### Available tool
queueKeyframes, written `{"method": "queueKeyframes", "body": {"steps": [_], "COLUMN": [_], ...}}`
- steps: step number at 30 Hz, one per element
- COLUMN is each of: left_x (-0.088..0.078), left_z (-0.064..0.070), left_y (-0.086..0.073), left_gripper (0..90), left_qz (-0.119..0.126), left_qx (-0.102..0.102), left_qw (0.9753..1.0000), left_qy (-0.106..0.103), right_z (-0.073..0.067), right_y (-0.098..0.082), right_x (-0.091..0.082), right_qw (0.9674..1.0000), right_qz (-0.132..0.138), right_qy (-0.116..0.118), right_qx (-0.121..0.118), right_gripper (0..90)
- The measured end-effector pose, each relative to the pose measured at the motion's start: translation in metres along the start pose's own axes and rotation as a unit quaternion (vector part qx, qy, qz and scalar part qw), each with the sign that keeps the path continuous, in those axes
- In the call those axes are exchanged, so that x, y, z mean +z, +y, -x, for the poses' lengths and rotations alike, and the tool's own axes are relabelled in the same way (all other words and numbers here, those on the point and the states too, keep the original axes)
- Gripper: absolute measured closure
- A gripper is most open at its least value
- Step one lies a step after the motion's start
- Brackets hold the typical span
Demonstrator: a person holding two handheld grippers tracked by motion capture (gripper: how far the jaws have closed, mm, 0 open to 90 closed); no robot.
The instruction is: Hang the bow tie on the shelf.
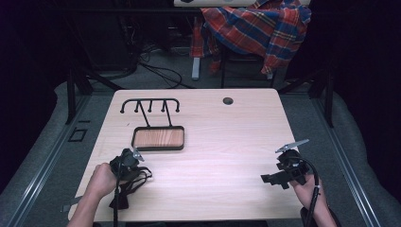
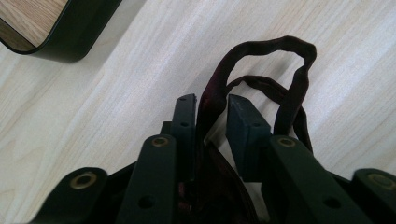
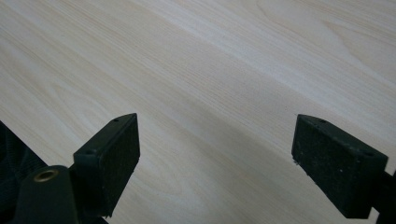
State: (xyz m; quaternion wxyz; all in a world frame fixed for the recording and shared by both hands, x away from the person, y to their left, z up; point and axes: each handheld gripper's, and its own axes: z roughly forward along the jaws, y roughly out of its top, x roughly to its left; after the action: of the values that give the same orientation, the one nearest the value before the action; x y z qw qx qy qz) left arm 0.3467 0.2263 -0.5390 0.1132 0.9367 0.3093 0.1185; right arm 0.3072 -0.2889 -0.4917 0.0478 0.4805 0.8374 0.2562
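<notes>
A dark maroon strap (image 2: 299, 84) lies in loops on the pale wooden table (image 1: 222, 142) near its front left corner. My left gripper (image 2: 210, 105) is shut on one run of the strap, which passes between its jaws. From above, the left gripper (image 1: 127, 163) sits over the strap (image 1: 140, 177), held by a hand. My right gripper (image 3: 215, 158) stands open above bare table, nothing between its pads. In the high view the right gripper (image 1: 272, 178) is at the front right, jaws pointing left.
A black hook rack (image 1: 150, 105) with a wood-lined base tray (image 1: 158, 138) lies left of centre, just beyond the left gripper; the tray's corner (image 2: 56, 37) is close by. A cable hole (image 1: 228, 100) is at the back. A plaid shirt (image 1: 257, 28) hangs on a chair behind the table.
</notes>
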Motion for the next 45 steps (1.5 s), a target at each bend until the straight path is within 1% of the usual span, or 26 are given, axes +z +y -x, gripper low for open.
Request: {"method": "queueKeyframes", "body": {"steps": [1, 3, 7, 10, 15, 18, 21, 22, 23, 25, 26, 27, 28, 29, 30, 31, 33, 34, 35, 37, 38, 39, 40, 42, 43, 45], "left_x": [0.0, 0.001, 0.002, 0.002, 0.002, 0.001, 0.003, 0.003, 0.003, 0.002, 0.001, 0.001, 0.001, 0.0, 0.0, -0.001, -0.002, -0.002, -0.003, -0.002, -0.002, -0.002, -0.002, 0.0, 0.001, 0.003], "left_z": [0.0, 0.001, 0.002, 0.002, 0.0, -0.004, -0.011, -0.011, -0.013, -0.02, -0.023, -0.026, -0.026, -0.031, -0.031, -0.034, -0.036, -0.036, -0.036, -0.036, -0.035, -0.035, -0.035, -0.033, -0.032, -0.029], "left_y": [0.0, 0.0, -0.001, -0.001, -0.002, -0.004, -0.007, -0.007, -0.009, -0.013, -0.014, -0.016, -0.016, -0.021, -0.021, -0.025, -0.027, -0.027, -0.026, -0.025, -0.024, -0.023, -0.022, -0.02, -0.019, -0.017], "left_gripper": [75.5, 79.0, 85.5, 86.7, 87.7, 87.8, 87.8, 87.8, 87.8, 87.7, 87.7, 87.5, 87.3, 86.9, 86.5, 85.7, 82.6, 78.9, 72.4, 64.5, 62.9, 61.4, 59.9, 59.2, 59.2, 59.6], "left_qz": [-0.001, -0.002, -0.006, -0.006, -0.007, -0.007, -0.019, -0.019, -0.022, -0.025, -0.027, -0.029, -0.029, -0.023, -0.023, -0.022, -0.021, -0.021, -0.022, -0.021, -0.02, -0.016, -0.016, -0.011, -0.013, -0.016], "left_qx": [0.002, 0.009, 0.017, 0.017, 0.007, -0.011, -0.047, -0.047, -0.065, -0.1, -0.112, -0.126, -0.126, -0.158, -0.158, -0.168, -0.175, -0.175, -0.181, -0.178, -0.176, -0.17, -0.169, -0.158, -0.15, -0.132], "left_qw": [1.0, 0.9999, 0.9998, 0.9998, 0.9999, 0.9999, 0.9987, 0.9987, 0.9976, 0.9947, 0.9933, 0.9916, 0.9916, 0.9872, 0.9872, 0.9854, 0.9842, 0.9842, 0.9832, 0.9837, 0.9841, 0.9853, 0.9855, 0.9874, 0.9886, 0.9911], "left_qy": [0.0, 0.007, 0.003, 0.001, 0.004, 0.006, 0.005, 0.005, 0.002, 0.005, 0.008, 0.004, 0.004, -0.004, -0.004, -0.007, -0.014, -0.014, -0.014, -0.01, -0.01, -0.011, -0.01, -0.01, -0.009, -0.005], "right_z": [0.0, 0.0, -0.001, 0.0, -0.001, 0.0, -0.001, -0.001, -0.001, -0.001, -0.001, -0.001, -0.001, -0.002, -0.002, -0.002, -0.002, -0.002, -0.002, -0.002, -0.002, -0.002, -0.002, -0.002, -0.002, -0.002], "right_y": [0.0, 0.0, 0.001, 0.001, 0.001, 0.001, 0.001, 0.001, 0.001, 0.001, 0.001, 0.001, 0.001, 0.001, 0.001, 0.001, 0.001, 0.001, 0.001, 0.001, 0.001, 0.001, 0.001, 0.001, 0.001, 0.001], "right_x": [0.0, 0.001, 0.001, 0.001, 0.001, 0.001, 0.001, 0.001, 0.001, 0.001, 0.002, 0.002, 0.002, 0.003, 0.003, 0.003, 0.003, 0.003, 0.003, 0.004, 0.004, 0.004, 0.004, 0.004, 0.004, 0.004], "right_qw": [1.0, 1.0, 1.0, 1.0, 1.0, 1.0, 1.0, 1.0, 1.0, 1.0, 1.0, 0.9999, 0.9999, 0.9999, 0.9999, 0.9999, 0.9999, 0.9999, 0.9999, 0.9999, 0.9998, 0.9998, 0.9998, 0.9997, 0.9997, 0.9996], "right_qz": [-0.001, -0.003, -0.007, -0.006, -0.006, -0.007, -0.007, -0.007, -0.008, -0.008, -0.008, -0.012, -0.012, -0.012, -0.012, -0.015, -0.015, -0.015, -0.014, -0.015, -0.018, -0.018, -0.02, -0.022, -0.021, -0.024], "right_qy": [0.0, -0.002, 0.0, -0.002, -0.001, -0.002, -0.001, -0.001, 0.0, 0.0, 0.0, -0.003, -0.003, -0.003, -0.003, 0.001, 0.002, 0.002, 0.002, 0.002, 0.001, 0.002, 0.0, -0.001, 0.003, 0.0], "right_qx": [0.0, -0.001, -0.003, -0.003, -0.003, -0.004, -0.003, -0.003, -0.004, -0.004, -0.004, -0.003, -0.003, -0.005, -0.005, -0.006, -0.006, -0.006, -0.006, -0.005, -0.006, -0.007, -0.009, -0.01, -0.008, -0.011], "right_gripper": [15.1, 15.1, 15.1, 15.1, 15.1, 15.1, 15.1, 15.1, 15.1, 15.1, 15.1, 15.1, 15.1, 15.1, 15.1, 15.1, 15.1, 15.1, 15.1, 15.1, 15.1, 15.1, 15.1, 15.1, 15.1, 15.1]}}
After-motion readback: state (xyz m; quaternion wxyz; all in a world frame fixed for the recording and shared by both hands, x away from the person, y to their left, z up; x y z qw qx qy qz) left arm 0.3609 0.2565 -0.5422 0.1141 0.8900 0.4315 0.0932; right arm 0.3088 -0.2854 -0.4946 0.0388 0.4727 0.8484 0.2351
